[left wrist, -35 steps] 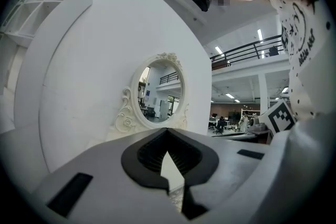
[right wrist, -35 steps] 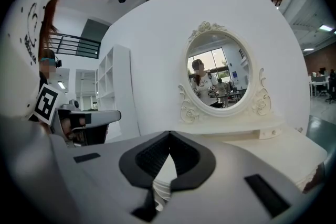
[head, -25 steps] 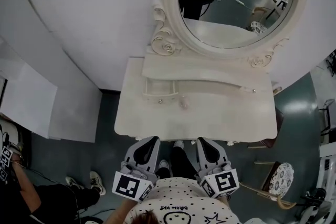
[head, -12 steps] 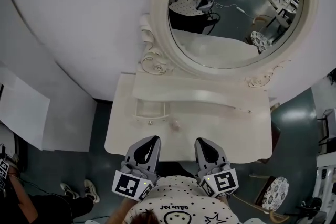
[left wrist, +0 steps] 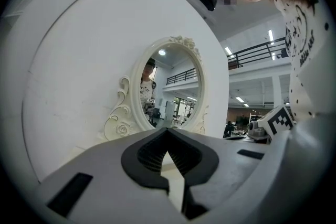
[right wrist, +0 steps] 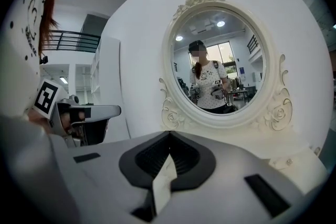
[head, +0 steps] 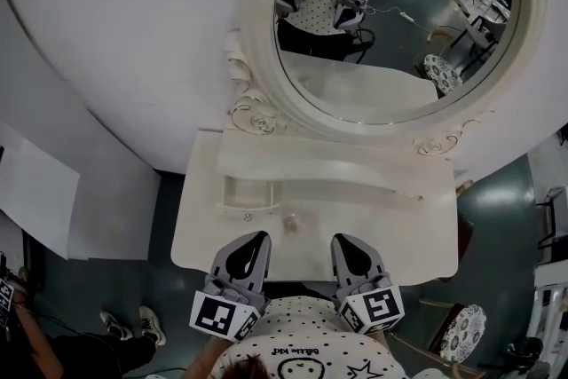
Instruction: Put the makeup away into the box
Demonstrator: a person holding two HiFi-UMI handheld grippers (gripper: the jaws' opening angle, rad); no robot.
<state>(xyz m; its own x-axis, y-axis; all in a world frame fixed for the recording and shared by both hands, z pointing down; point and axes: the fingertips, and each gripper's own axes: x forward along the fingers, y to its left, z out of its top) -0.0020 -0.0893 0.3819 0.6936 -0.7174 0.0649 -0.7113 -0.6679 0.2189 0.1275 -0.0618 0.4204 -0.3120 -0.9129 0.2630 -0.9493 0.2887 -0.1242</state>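
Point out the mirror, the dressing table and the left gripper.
mirror (head: 390, 22): head view, on the glass.
dressing table (head: 382, 226): head view, bare tabletop.
left gripper (head: 255, 240): head view, at its jaw tips.

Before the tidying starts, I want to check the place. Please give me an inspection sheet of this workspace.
Surface: white dressing table, mostly bare, with an oval mirror behind.
Job's things: nothing seen, neither makeup nor box.
Clutter: one small item on the table, too small to tell.
Grippers: left gripper and right gripper both shut and empty, held over the table's front edge.
Cables: a white cable, seen only in the mirror.
Surroundings: patterned stool at right; another person's shoes at left.
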